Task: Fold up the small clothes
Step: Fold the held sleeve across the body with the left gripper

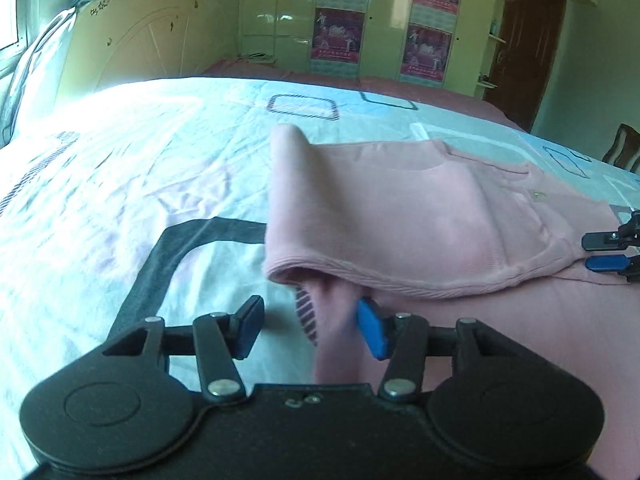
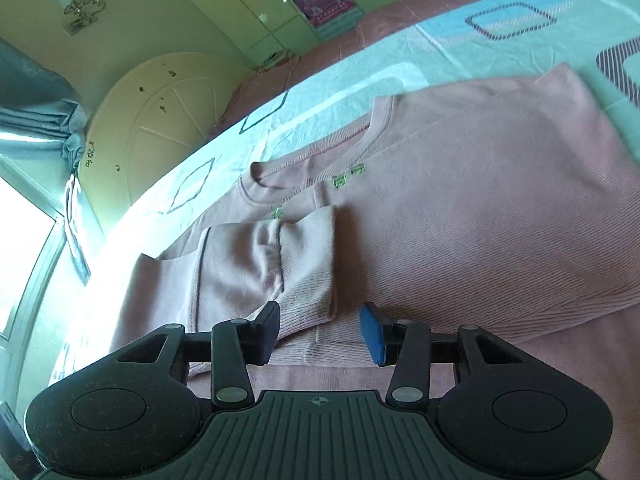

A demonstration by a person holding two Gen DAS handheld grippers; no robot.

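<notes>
A pink sweater (image 1: 400,216) lies on the bed, its left part raised in a fold with the ribbed hem hanging over. My left gripper (image 1: 310,330) is at that hem; its jaws stand apart, and a flap of pink cloth touches the blue pad (image 1: 372,330) only. In the right wrist view the sweater (image 2: 480,200) lies flat with a sleeve (image 2: 256,264) folded across its chest. My right gripper (image 2: 320,334) is open over the sleeve's ribbed cuff, pads apart and not pressing. The right gripper (image 1: 596,251) also shows at the sweater's right edge.
The bedsheet (image 1: 140,184) is pale with square patterns and a dark band. A cream headboard (image 1: 140,36) and a curtain stand at the far left. Green wardrobes with posters (image 1: 340,36) and a brown door (image 1: 524,44) line the far wall.
</notes>
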